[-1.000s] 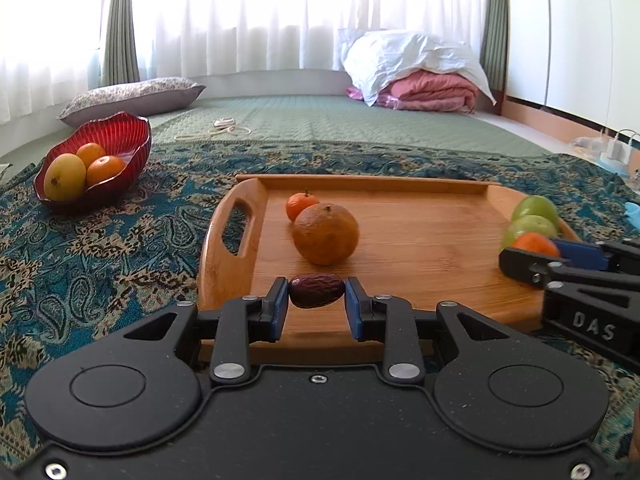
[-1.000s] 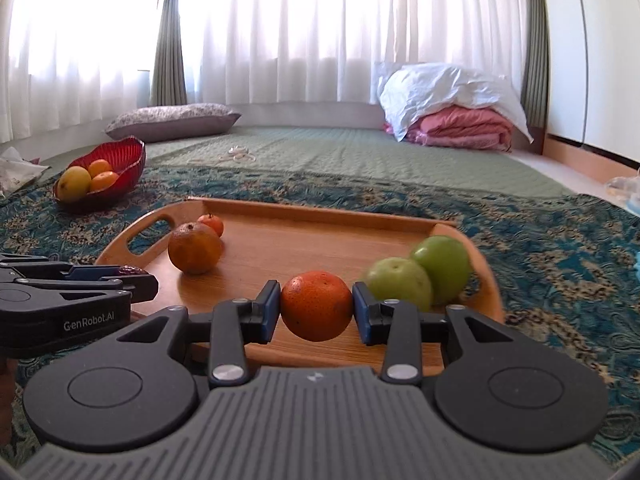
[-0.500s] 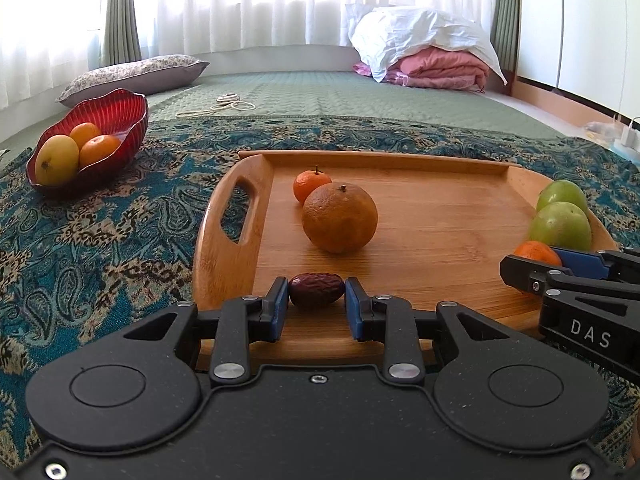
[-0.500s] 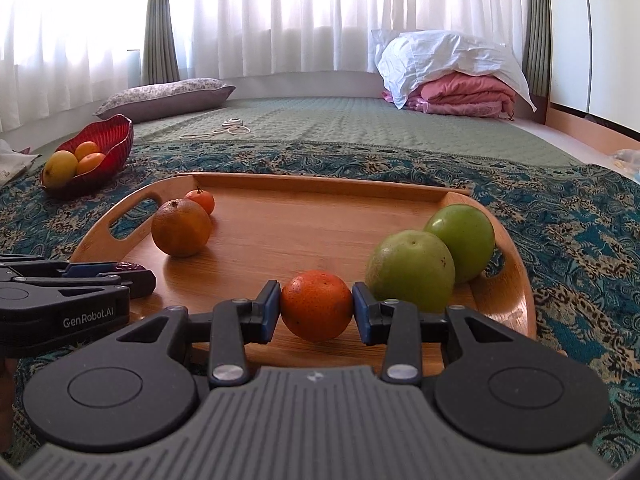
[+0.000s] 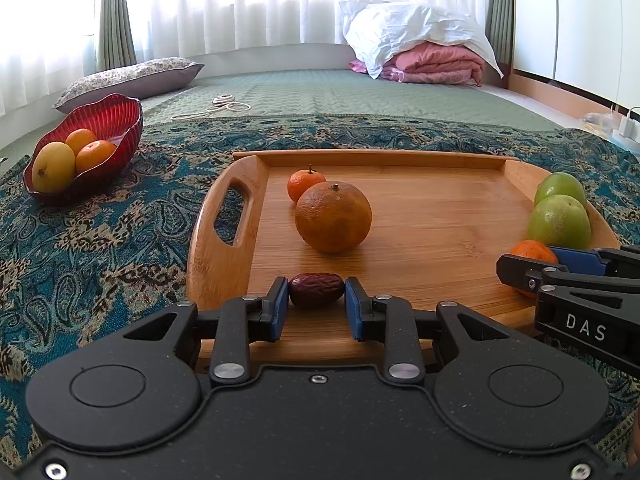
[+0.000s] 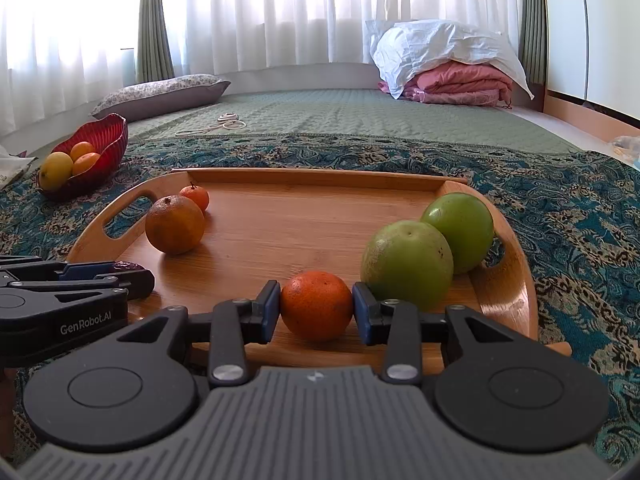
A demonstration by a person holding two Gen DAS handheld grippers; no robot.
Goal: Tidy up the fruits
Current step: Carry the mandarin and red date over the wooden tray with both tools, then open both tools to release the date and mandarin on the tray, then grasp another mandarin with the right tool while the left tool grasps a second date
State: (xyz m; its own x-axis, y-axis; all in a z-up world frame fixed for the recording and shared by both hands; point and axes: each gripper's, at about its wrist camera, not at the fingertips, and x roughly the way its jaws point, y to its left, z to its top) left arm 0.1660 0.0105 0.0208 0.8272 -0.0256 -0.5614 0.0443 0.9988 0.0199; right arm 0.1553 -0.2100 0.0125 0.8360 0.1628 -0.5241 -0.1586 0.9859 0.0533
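A wooden tray (image 5: pixel 420 236) lies on a patterned blue cloth. My left gripper (image 5: pixel 316 299) is shut on a dark red date (image 5: pixel 316 290) low over the tray's near left edge. My right gripper (image 6: pixel 316 312) is shut on a small orange (image 6: pixel 316 305) at the tray's near right, just beside two green fruits (image 6: pixel 408 264) (image 6: pixel 460 232). A big orange (image 5: pixel 333 216) and a tiny tangerine (image 5: pixel 305 185) sit at the tray's left. In the left wrist view the right gripper (image 5: pixel 536 268) shows at the right edge; in the right wrist view the left gripper (image 6: pixel 132 274) shows at the left.
A red ribbed bowl (image 5: pixel 108 120) holding a yellow fruit and two oranges stands on the cloth far left. Beyond lie a green mat, a white cord (image 5: pixel 224 104), a pillow (image 5: pixel 128 78) and folded pink bedding (image 5: pixel 432 64). A charger (image 5: pixel 628 122) sits far right.
Both views have tilted down and come closer to the tray, so the fruits look larger and lower. Each gripper keeps its fruit; the orange now sits close beside the nearer green fruit.
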